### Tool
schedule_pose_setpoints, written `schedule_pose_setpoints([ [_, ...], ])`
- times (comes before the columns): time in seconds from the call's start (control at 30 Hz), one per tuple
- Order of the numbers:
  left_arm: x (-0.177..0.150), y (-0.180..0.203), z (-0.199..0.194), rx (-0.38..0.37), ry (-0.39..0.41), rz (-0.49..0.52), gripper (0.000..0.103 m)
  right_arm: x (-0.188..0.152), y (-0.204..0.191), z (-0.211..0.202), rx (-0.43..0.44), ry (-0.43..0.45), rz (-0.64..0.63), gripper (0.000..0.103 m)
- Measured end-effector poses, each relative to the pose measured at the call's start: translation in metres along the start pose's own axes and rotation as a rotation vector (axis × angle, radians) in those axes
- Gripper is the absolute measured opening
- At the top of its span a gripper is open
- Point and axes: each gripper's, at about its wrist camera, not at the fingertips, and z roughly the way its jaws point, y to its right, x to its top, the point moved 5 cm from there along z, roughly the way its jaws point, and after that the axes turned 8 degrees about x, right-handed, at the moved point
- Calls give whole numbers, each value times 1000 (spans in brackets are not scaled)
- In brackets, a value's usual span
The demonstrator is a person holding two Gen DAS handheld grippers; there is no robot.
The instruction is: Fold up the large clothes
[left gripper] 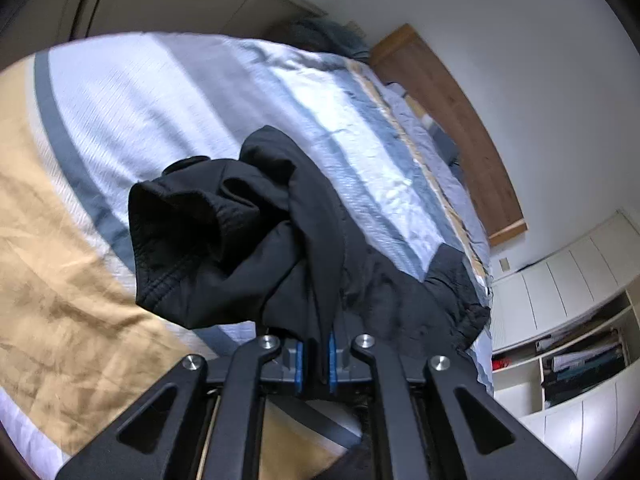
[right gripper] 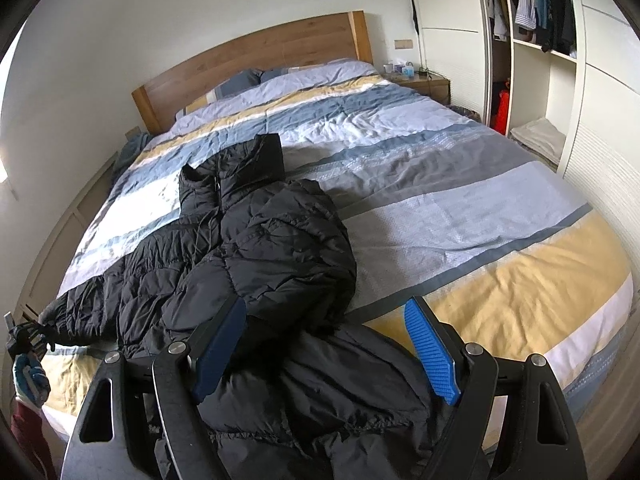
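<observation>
On the striped bed [right gripper: 460, 184], toward the foot end, I find the black puffer jacket [right gripper: 256, 240] lying crumpled, collar toward the headboard [right gripper: 256, 56]. My left gripper [left gripper: 316, 354] is clamped tight on a cuff of its sleeve, held off the cover. My right gripper [right gripper: 326, 344] stands wide apart over the jacket's hem, gripping nothing. Risk: the slick shell may slide from the narrow pinch, or the bunched body may drag askew. Right of the headboard, the open wardrobe [right gripper: 532, 52] holds hanging clothes and folded linen.

jacket [right gripper: 256, 248]: matt quilted cloth | headboard [right gripper: 256, 56]: smooth wood
</observation>
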Motion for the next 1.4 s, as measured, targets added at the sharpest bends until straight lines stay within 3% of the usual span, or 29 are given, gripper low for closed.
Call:
schedule_pose_setpoints([
  [0.5, -43, 148, -65, -92, 56, 240, 7, -12, 21, -26, 88, 52, 32, 81],
  [0.87, -137, 243, -70, -157, -9, 421, 7, -26, 66, -45, 84, 73, 88, 82],
  [1.1, -203, 271, -52, -166, -79, 487, 7, -36, 98, -57, 70, 89, 121, 82],
  [1.4, -266, 291, -21, -92, -158, 563, 7, -50, 137, -66, 67, 112, 175, 82],
])
